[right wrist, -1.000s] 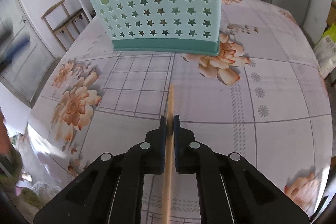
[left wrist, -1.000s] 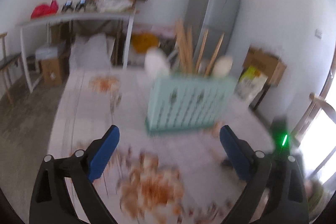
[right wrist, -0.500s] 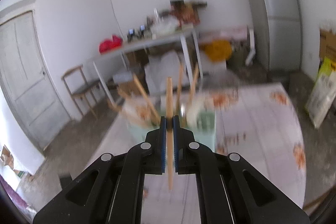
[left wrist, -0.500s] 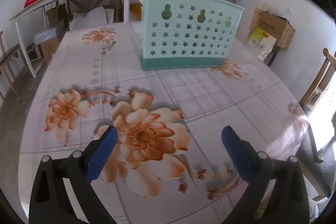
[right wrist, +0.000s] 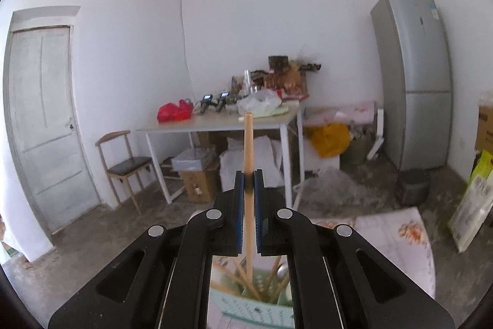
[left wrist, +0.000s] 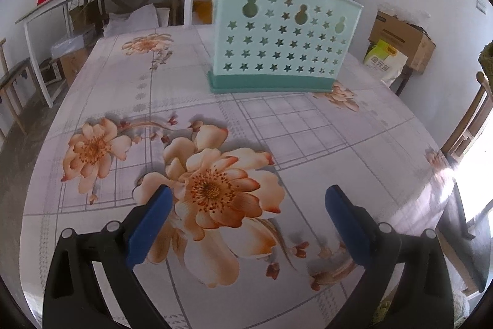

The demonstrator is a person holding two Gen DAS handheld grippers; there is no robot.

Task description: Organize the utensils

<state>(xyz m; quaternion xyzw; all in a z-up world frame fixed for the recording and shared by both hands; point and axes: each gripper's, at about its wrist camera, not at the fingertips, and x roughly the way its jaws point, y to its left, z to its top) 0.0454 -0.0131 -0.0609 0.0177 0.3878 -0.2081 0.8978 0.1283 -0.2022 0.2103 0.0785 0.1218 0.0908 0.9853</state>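
The right hand-held gripper [right wrist: 248,179] is clamped narrow on 1 wooden chopstick [right wrist: 248,144], its blue pads pressing the stick from both sides. A second ago that same chopstick lay flat on the flowered surface in front of the holder, with the camera looking down at the cloth. Now the stick stands nearly upright in the grip, its top end against the far wall and its lower end pointing down toward the mint-green utensil holder [right wrist: 255,306], which shows below and between the fingers. So the pick-up is done and the stick has been carried up over the holder; whether its lower tip is already inside a compartment or just above the rim I cannot tell from this angle. Several other wooden sticks and a spoon already lean inside.

The left hand-held gripper [left wrist: 246,218] is spread wide and holds nothing, hovering low over the large orange flower on the surface [left wrist: 323,131]. Its view was blurred a second ago and is now sharp, with the surface closer, so it has come down and settled.

Farther off in the left view, the holder [left wrist: 277,48] stands upright on the surface, well apart from the left fingers, with handles rising from its top. I see no loose utensil left on the cloth there, so this chopstick is probably among the last to go in.
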